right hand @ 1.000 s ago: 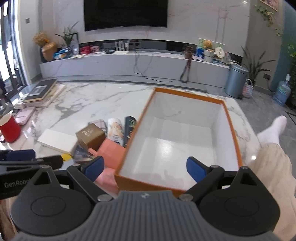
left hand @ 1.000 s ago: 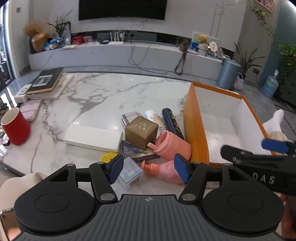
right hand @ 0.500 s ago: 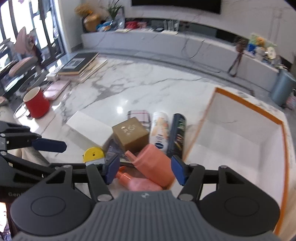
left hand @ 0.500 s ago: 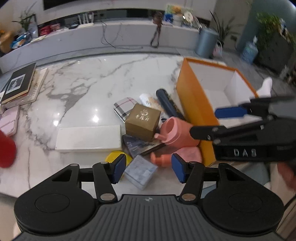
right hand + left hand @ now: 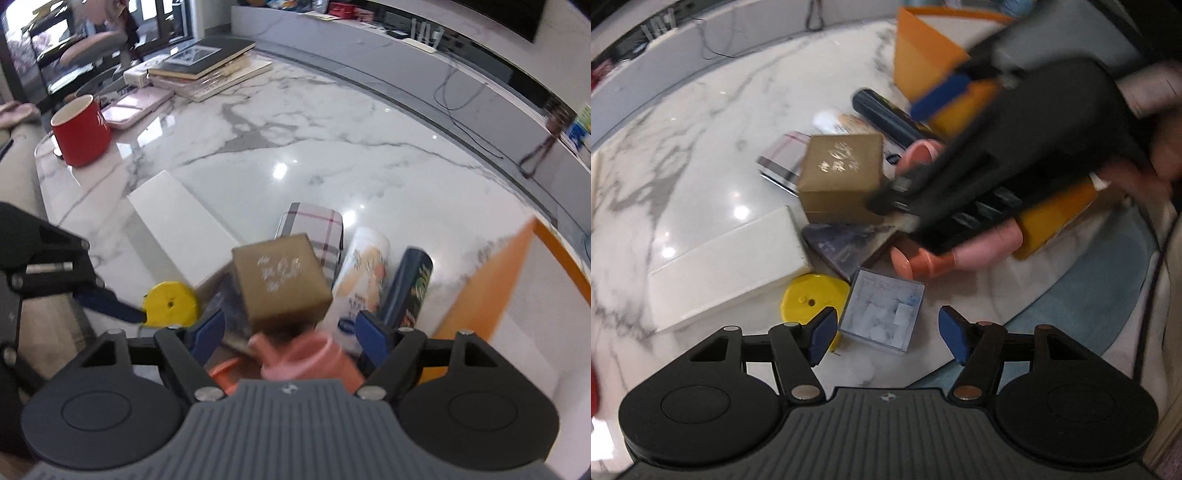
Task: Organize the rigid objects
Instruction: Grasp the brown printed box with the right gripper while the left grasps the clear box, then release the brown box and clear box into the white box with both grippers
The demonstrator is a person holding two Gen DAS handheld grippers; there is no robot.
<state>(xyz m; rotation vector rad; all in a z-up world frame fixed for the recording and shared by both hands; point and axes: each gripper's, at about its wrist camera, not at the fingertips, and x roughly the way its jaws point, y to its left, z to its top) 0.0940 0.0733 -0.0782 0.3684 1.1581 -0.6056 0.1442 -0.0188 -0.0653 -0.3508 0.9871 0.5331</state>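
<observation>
Left gripper: your left gripper (image 5: 886,334) points down at the table edge, its jaws opening and gripping nothing; a clear square box (image 5: 882,310) lies just ahead, between the blue pads (image 5: 822,334) without touching them.
Right gripper: your right gripper (image 5: 290,330) has its jaws opening around a pink bottle (image 5: 306,356) lying on its side; I cannot tell whether the pads touch it.
Beside the clear box: a yellow tape measure (image 5: 812,301) sits just left of it, partly behind the left pad.
Pile: a gold cube-shaped box (image 5: 280,277) rests on the clutter just beyond the pink bottle, tilted and blurred.
Behind the cube: a plaid tin (image 5: 314,225), a white tube (image 5: 364,269) and a dark tube (image 5: 410,284) lie side by side.
White box: a long flat white box (image 5: 181,225) lies left of the pile.
Container: the orange box (image 5: 491,284) with a white inside stands just right of the tubes.
Farther off: a red mug (image 5: 81,131) and a stack of books (image 5: 210,64) sit at the marble table's (image 5: 295,129) far left.
</observation>
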